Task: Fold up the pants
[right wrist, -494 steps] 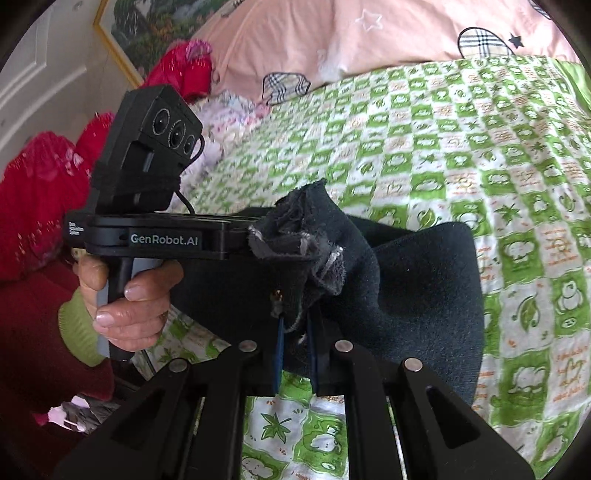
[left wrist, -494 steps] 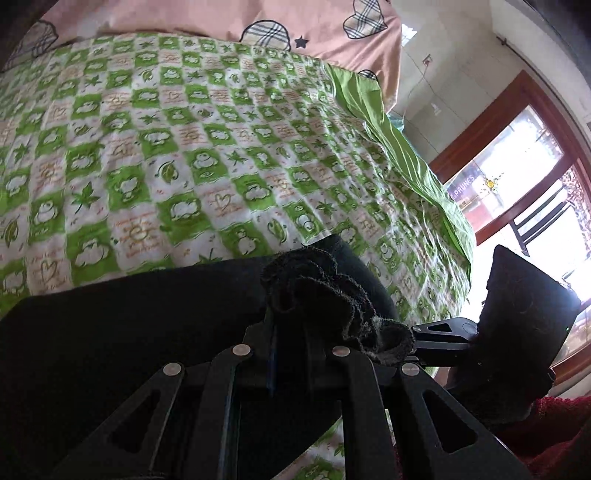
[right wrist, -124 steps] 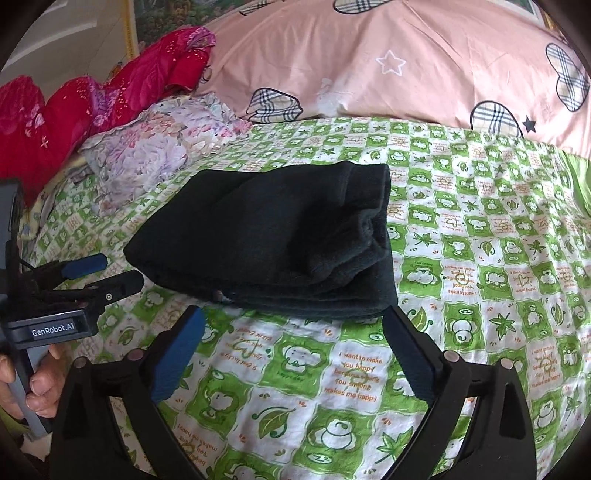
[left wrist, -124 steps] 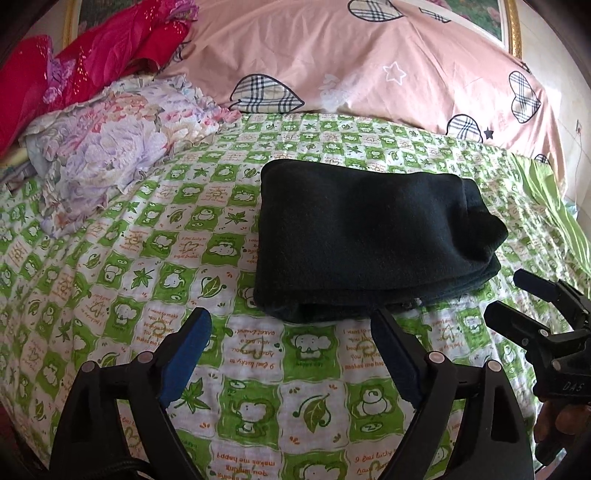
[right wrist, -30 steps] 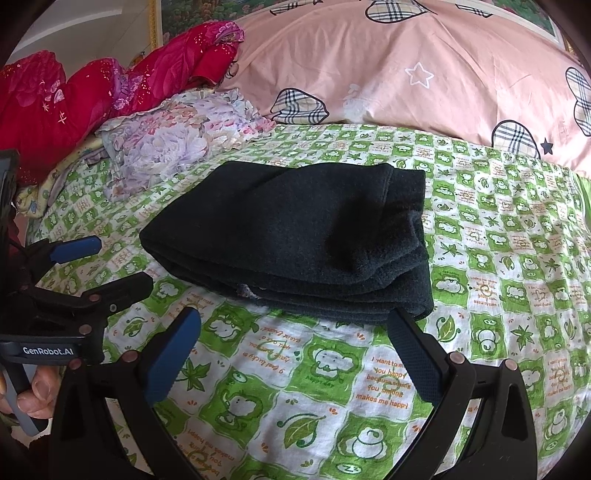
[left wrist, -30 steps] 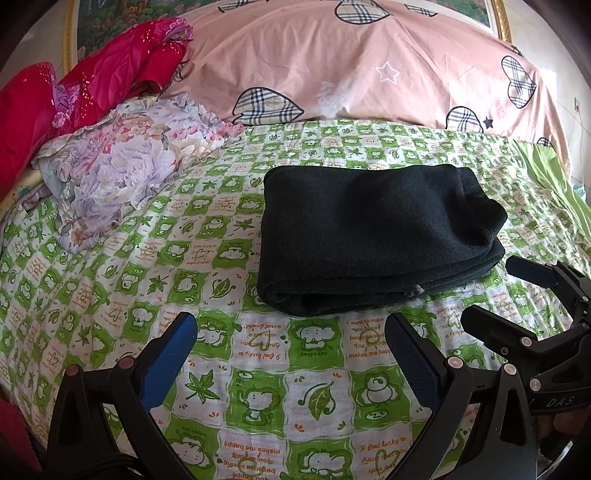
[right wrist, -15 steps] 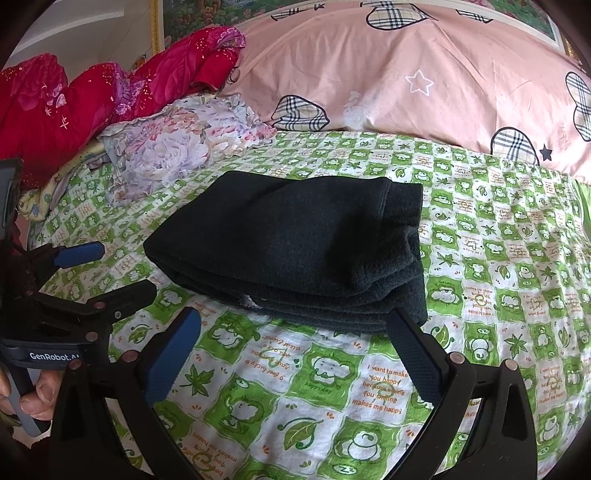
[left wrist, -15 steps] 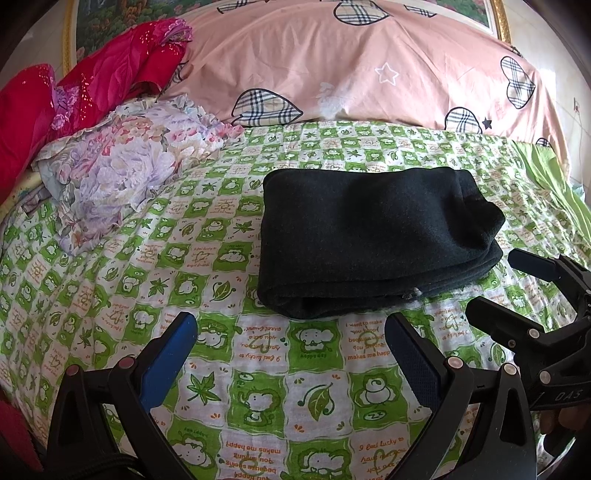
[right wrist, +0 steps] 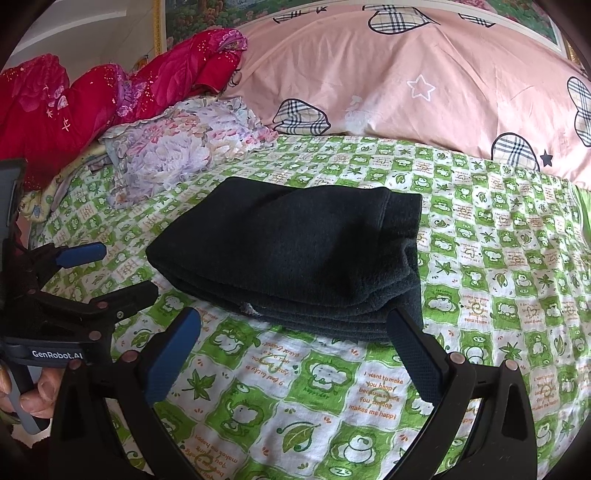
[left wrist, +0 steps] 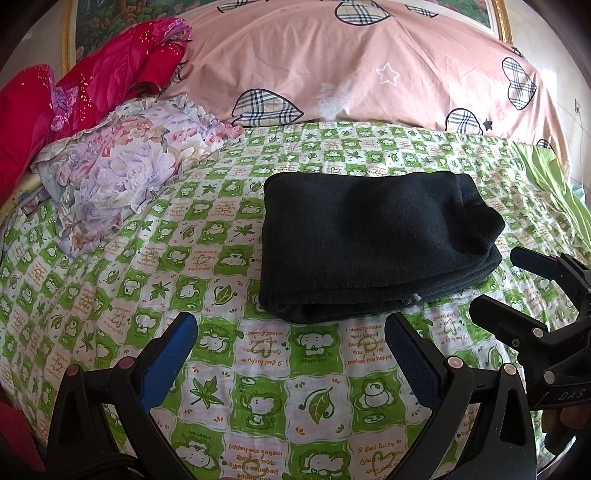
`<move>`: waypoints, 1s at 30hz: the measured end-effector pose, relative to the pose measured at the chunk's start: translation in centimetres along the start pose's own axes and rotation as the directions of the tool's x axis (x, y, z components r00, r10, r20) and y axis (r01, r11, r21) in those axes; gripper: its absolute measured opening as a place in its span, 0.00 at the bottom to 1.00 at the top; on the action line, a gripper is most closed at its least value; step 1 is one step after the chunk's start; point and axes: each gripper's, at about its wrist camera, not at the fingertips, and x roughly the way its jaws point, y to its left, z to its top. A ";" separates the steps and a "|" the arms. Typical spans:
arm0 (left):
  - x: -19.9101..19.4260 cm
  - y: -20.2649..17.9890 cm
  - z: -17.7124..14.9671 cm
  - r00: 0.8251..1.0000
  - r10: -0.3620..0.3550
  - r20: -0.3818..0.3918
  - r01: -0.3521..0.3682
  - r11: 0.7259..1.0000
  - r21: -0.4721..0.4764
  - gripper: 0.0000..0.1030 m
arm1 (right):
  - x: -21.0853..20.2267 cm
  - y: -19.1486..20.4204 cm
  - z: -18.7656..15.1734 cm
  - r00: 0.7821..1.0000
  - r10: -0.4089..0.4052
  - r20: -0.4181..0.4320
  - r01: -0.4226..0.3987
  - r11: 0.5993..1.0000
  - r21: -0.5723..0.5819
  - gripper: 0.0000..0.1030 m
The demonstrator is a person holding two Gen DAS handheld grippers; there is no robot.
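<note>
Red bedding (left wrist: 92,85) at 10 o'clock, floral cloth (left wrist: 122,166) just below it, off the pants. Left gripper (left wrist: 290,345) at 6 o'clock, jaws wide apart, holding nothing, bare green checked sheet (left wrist: 184,258) between fingers. Dark pants (left wrist: 369,243) folded into a stacked rectangle at centre, near edge just past the fingertips, layered edges facing 5 o'clock. Right gripper (right wrist: 293,341) also spread, empty, its right pad overlapping the pants' near corner. Pink quilt (left wrist: 369,62) at 12 o'clock. Open sheet around the pants on all sides.

green checked bedsheet (left wrist: 258,373); pink quilt (left wrist: 332,66); framed painting (right wrist: 221,7)
</note>
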 end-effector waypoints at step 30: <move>0.6 0.4 1.1 1.000 -0.020 -0.021 0.020 1.000 0.008 0.99 | -0.6 -1.1 0.6 1.000 -0.028 0.011 0.028 1.000 0.014 0.99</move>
